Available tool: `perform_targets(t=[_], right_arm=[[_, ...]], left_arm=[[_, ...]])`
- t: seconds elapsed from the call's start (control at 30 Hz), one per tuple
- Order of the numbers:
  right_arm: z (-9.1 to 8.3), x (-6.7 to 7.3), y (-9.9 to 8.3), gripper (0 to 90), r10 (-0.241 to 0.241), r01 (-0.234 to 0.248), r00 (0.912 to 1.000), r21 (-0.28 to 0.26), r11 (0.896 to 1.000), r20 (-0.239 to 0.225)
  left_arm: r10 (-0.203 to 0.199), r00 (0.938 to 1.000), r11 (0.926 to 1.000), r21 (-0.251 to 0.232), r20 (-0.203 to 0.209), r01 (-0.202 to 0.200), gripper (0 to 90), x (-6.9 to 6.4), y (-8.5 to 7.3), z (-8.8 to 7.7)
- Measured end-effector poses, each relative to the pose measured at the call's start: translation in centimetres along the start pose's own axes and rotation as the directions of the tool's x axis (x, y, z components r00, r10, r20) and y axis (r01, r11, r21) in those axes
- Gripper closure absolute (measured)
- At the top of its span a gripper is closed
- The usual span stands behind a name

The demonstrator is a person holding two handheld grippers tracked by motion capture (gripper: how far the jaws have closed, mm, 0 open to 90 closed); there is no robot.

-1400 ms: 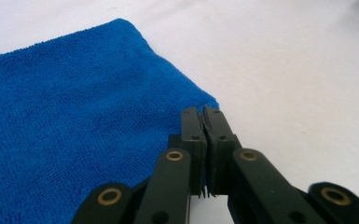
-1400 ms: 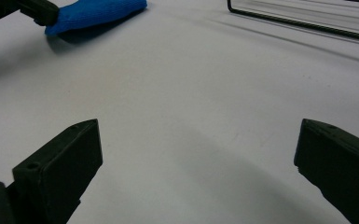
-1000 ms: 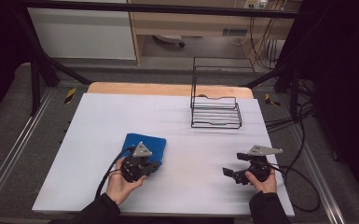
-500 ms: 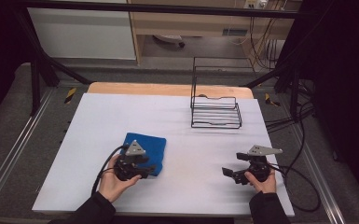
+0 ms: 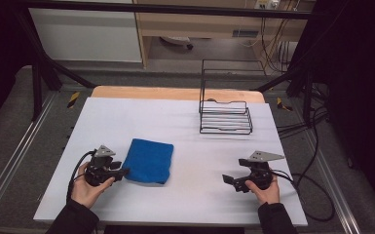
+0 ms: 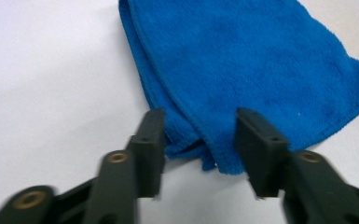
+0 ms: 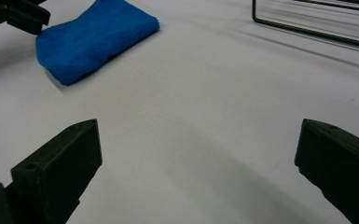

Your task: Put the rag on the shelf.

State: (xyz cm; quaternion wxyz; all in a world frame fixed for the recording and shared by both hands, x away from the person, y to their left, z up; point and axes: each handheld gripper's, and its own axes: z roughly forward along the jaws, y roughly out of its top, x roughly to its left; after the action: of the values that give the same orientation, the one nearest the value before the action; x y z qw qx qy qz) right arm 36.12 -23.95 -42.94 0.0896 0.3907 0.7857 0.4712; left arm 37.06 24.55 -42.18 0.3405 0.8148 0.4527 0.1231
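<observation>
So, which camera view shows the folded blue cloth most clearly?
The left gripper view: the blue cloth is close, with its folded layers and hem visible. The high view shows its whole outline on the table, but small. The right gripper view shows it farther off, from the side.

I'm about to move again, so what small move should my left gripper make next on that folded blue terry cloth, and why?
Probably ease the left gripper forward a touch, then close. Its jaws, which have just been closing slightly, stand open astride the near corner of the folded blue terry cloth without pinching it. The cloth lies flat on the white table.
</observation>
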Motion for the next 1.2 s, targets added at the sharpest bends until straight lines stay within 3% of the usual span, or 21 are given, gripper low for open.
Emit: perform_targets(t=[0.13, 0.2, 0.37, 0.47, 0.53, 0.6, 0.7, 0.77, 0.83, 0.93, 1.0, 1.07, 1.1, 1.13, 1.2], right_arm=[[0.4, 0.7, 0.2, 1.1, -0.021, 0.021, 0.9996, 0.001, 1.0, -0.017], [0.5, 0.8, 0.2, 1.1, -0.024, 0.024, 0.9995, 0.003, 1.0, -0.021], [0.5, 0.8, 0.2, 1.2, -0.032, 0.032, 0.9994, 0.014, 0.999, -0.016], [0.5, 0.7, 0.2, 1.3, -0.036, 0.036, 0.9992, 0.016, 0.999, -0.016], [0.6, 0.8, 0.2, 1.3, -0.034, 0.034, 0.9993, 0.021, 0.999, -0.018], [0.7, 0.8, 0.1, 1.4, -0.037, 0.038, 0.9992, 0.022, 0.999, -0.016], [0.8, 0.8, 0.2, 1.4, -0.031, 0.031, 0.9994, 0.025, 0.999, -0.012], [0.9, 0.8, 0.2, 1.4, -0.03, 0.031, 0.9994, 0.023, 0.999, -0.013], [1.1, 1.0, 0.3, 1.2, -0.039, 0.04, 0.9992, 0.026, 0.999, -0.007], [1.6, 1.5, 1.1, 0.7, -0.04, 0.04, 0.9992, 0.004, 0.999, -0.006], [1.9, 1.8, 1.5, 1.2, -0.04, 0.04, 0.9992, -0.009, 0.999, 0.003], [2.8, 2.5, 2.6, 1.5, -0.031, 0.032, 0.9989, -0.019, 0.999, 0.034], [4.2, 3.4, 3.7, 4.3, -0.031, 0.033, 0.9985, -0.024, 0.999, 0.046], [4.2, 3.4, 3.7, 4.3, -0.031, 0.033, 0.9985, -0.024, 0.999, 0.046], [5.9, 4.4, 4.9, 6.5, -0.061, 0.061, 0.9974, -0.011, 0.998, 0.04]], left_arm=[[0.014, 0.9998, 0.9999, 0.0, 0.016, -0.014, 66.3, -0.5, 0.0, 0.6], [0.03, 0.9995, 0.9994, 0.018, -0.004, -0.03, 71.6, -0.7, 0.2, 1.3], [0.024, 0.9997, 0.9987, 0.045, 0.0, -0.024, 86.9, -0.6, 0.1, 2.0], [0.029, 0.9996, 0.9987, 0.042, 0.0, -0.029, 88.6, -0.7, 0.2, 1.9], [0.023, 0.9997, 0.9997, 0.013, 0.0, -0.023, 89.3, -0.6, 0.3, 1.4], [0.022, 0.9995, 0.9996, -0.02, -0.024, -0.022, 89.5, -0.3, 0.9, 0.6], [0.021, 0.9981, 0.9996, -0.02, -0.058, -0.022, 89.5, 0.4, 1.1, 0.8], [0.018, 0.9987, 0.9997, -0.016, -0.048, -0.018, 89.3, 0.6, 1.0, 1.0], [0.015, 0.9992, 0.9997, -0.018, -0.036, -0.015, 86.2, 0.8, 0.7, 1.5], [0.026, 0.9966, 0.9993, -0.025, -0.078, -0.028, 64.4, 0.7, 0.5, 1.7], [0.011, 0.9973, 0.9994, -0.032, -0.073, -0.014, 63.0, 0.8, 0.4, 1.6], [0.002, 0.9981, 0.9995, -0.03, -0.062, -0.004, 54.8, 0.8, 0.3, 1.4], [0.002, 0.9981, 0.9996, -0.026, -0.061, -0.003, 48.3, 0.7, 0.2, 1.3], [0.004, 0.9981, 0.9997, -0.026, -0.062, -0.005, 48.3, 0.7, 0.0, 1.2], [0.007, 0.9987, 0.9997, -0.023, -0.05, -0.008, 47.1, 0.6, -0.3, 1.0]])
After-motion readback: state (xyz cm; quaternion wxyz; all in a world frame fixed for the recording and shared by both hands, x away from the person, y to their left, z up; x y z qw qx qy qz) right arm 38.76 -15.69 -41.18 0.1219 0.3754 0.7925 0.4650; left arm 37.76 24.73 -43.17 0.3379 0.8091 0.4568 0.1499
